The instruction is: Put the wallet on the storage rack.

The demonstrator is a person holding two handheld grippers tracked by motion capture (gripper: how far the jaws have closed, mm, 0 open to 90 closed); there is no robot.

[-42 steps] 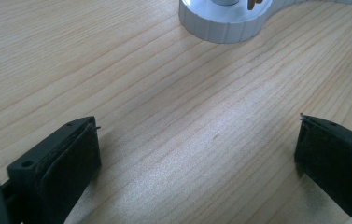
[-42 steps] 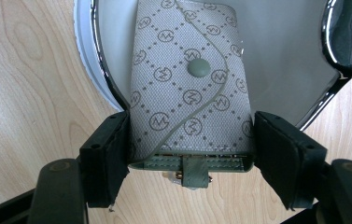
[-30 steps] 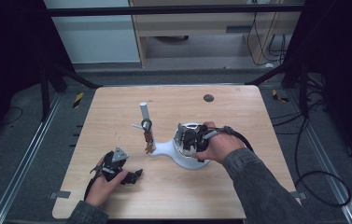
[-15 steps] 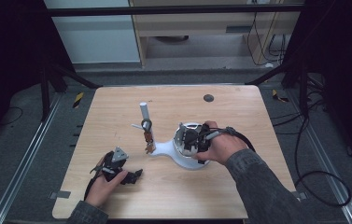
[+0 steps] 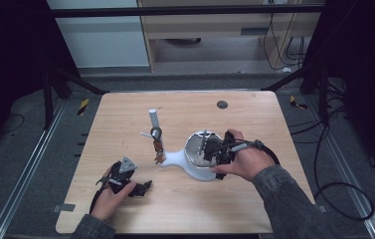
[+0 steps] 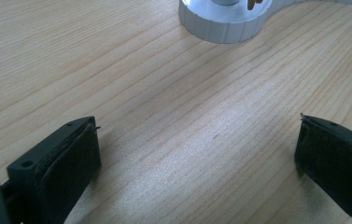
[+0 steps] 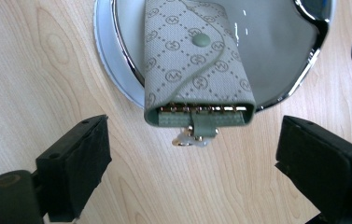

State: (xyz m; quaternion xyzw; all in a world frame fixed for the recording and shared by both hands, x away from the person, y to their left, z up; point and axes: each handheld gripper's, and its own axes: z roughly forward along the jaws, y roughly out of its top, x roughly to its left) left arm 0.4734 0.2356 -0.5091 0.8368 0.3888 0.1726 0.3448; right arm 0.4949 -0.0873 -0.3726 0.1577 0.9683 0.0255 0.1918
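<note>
Jaws of your right gripper stand wide, empty, below a patterned key case lying on the mirror tray at frame top. Your left gripper gapes over bare table.

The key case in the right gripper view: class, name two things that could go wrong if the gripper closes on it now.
1. The key case overhangs the shiny dish's rim, so a pinch at its near end might tip or drag it off.
2. The right gripper has its jaws wide apart, with the small metal ring between them; they might catch only that, not the case.
</note>
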